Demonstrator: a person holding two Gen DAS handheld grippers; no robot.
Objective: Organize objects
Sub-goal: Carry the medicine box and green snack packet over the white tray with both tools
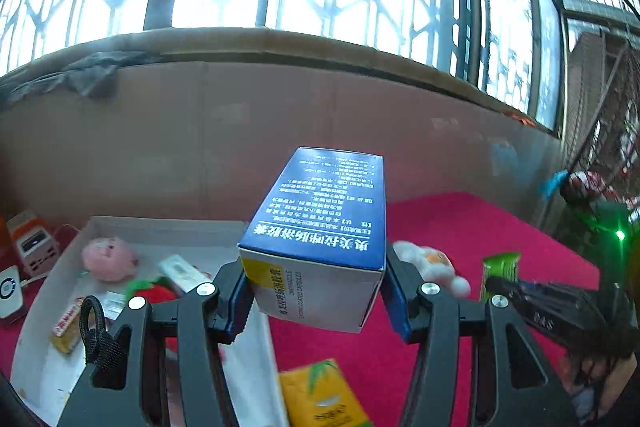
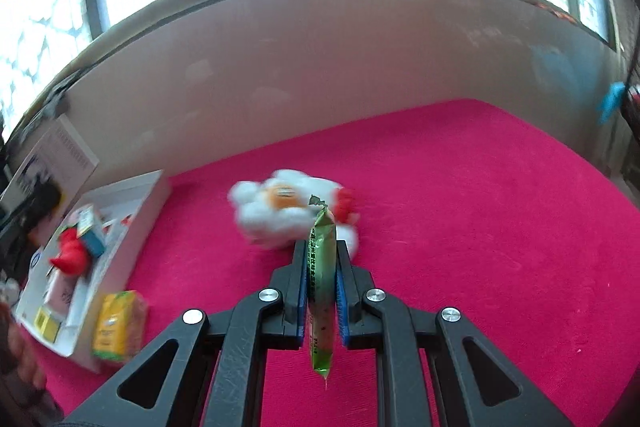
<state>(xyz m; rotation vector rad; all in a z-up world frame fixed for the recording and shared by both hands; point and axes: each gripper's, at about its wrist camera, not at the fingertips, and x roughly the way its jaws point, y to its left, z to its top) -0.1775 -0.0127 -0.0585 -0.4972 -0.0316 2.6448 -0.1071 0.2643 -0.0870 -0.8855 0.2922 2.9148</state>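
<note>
The white tray [image 1: 60,267] already held a pink toy [image 1: 108,259], a red toy and small packs. The left gripper [image 1: 316,291] clamped a blue box [image 1: 320,227] above it; the right gripper [image 2: 322,267] pinched a green sachet [image 2: 321,279]. A white plush [image 2: 280,215] and yellow pack [image 2: 116,323] were left on the red cloth [image 2: 480,227]. The tray's near end was hidden.

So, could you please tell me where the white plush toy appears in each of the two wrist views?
Left wrist view: white plush toy right of centre, just behind the left gripper's right finger.
Right wrist view: upper centre, lying on the red cloth beyond the fingertips.
Shared landmark: the white box at the left.
</note>
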